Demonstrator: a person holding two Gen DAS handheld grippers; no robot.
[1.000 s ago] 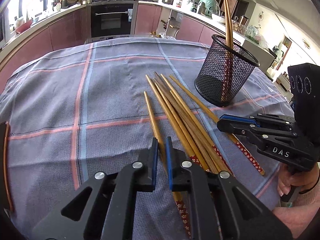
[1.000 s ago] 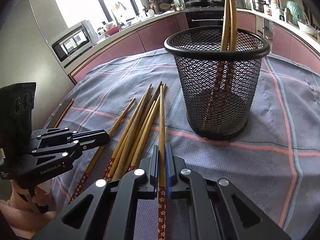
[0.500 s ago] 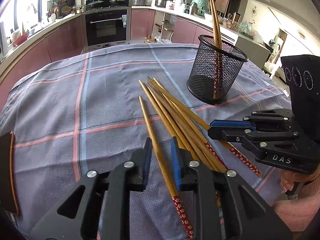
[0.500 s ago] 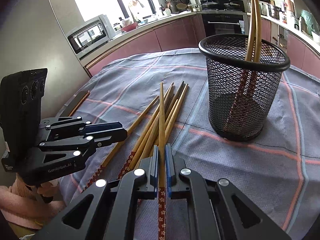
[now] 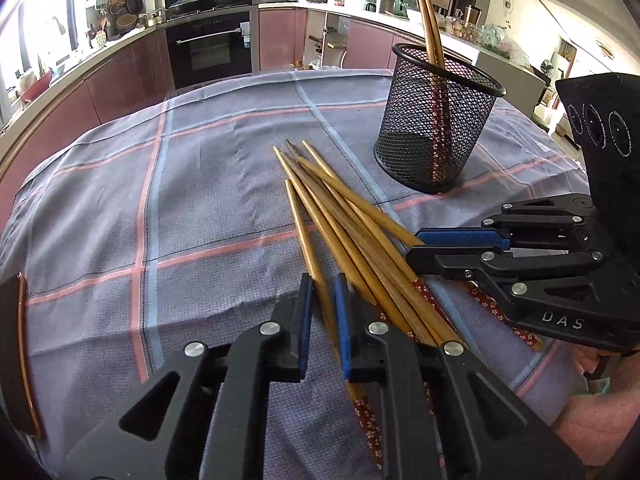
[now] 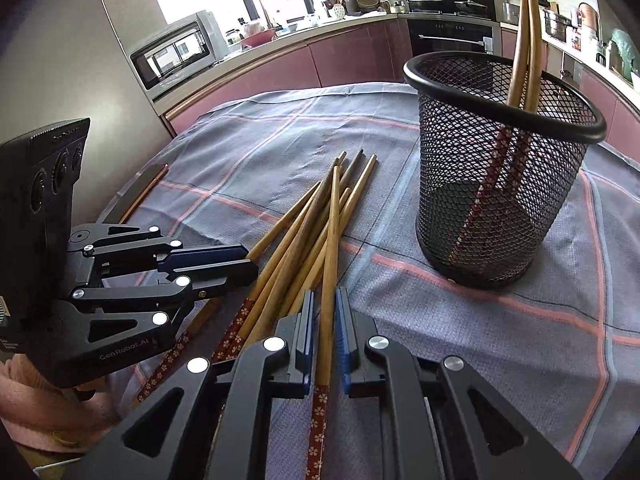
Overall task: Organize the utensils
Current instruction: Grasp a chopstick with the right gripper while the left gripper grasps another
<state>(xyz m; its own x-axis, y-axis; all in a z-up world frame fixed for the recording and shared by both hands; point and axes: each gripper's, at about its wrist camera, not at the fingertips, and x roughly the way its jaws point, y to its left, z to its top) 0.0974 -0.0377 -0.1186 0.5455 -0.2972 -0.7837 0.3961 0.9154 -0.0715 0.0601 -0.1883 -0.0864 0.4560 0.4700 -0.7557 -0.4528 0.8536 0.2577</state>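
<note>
The left gripper (image 5: 320, 292) has just closed on one chopstick (image 5: 306, 236) at the pile's left edge. The right gripper (image 6: 322, 308) clamps another chopstick (image 6: 330, 248). The mesh holder (image 6: 500, 184) stands far right on the tablecloth (image 5: 200, 184), holding two chopsticks.

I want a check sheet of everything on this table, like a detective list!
Surface: checked cloth covers the table.
Job's things: loose chopsticks lie in a pile on the cloth; two more stand in the mesh cup.
Clutter: nothing seen.
Grippers: left gripper has just closed its jaws on the outermost chopstick; right gripper is shut on one chopstick.
Cables: nothing seen.
Surroundings: kitchen with oven, microwave, pink cupboards.
</note>
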